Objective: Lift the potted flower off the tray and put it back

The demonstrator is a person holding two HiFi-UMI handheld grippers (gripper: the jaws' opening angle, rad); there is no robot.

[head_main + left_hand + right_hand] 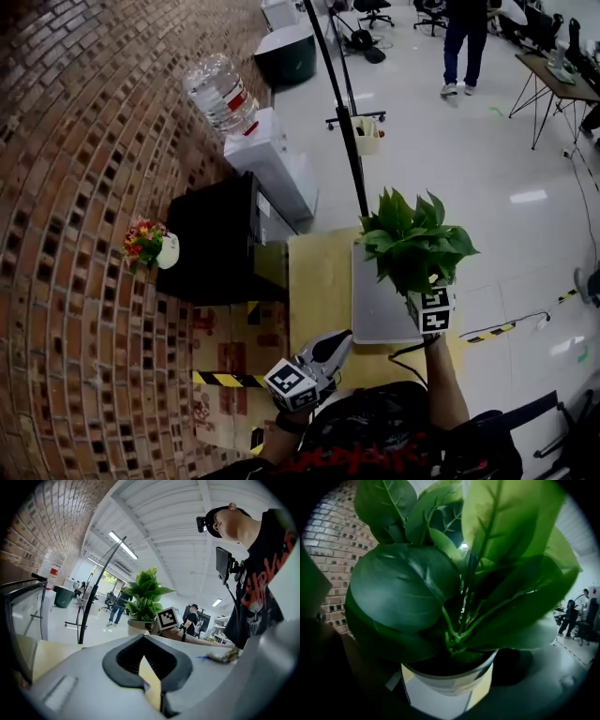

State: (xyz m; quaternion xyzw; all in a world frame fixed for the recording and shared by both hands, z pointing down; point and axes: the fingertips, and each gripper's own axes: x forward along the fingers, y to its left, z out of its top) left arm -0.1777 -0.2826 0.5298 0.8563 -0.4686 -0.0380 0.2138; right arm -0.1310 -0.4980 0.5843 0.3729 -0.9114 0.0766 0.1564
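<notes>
Clamping the potted flower (412, 242) above the tray (375, 305), right claw (425, 294) spread wide, left claw (338, 344) pressed together, empty.

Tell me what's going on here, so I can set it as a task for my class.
A person works with a hand-held gripper in each hand. The right hand-held gripper grips the potted plant by its pot and holds it in the air above the grey tray on the yellow table. The left hand-held gripper hangs by the table's near edge, jaws together, empty. The plant is not yet back on the tray.
</notes>
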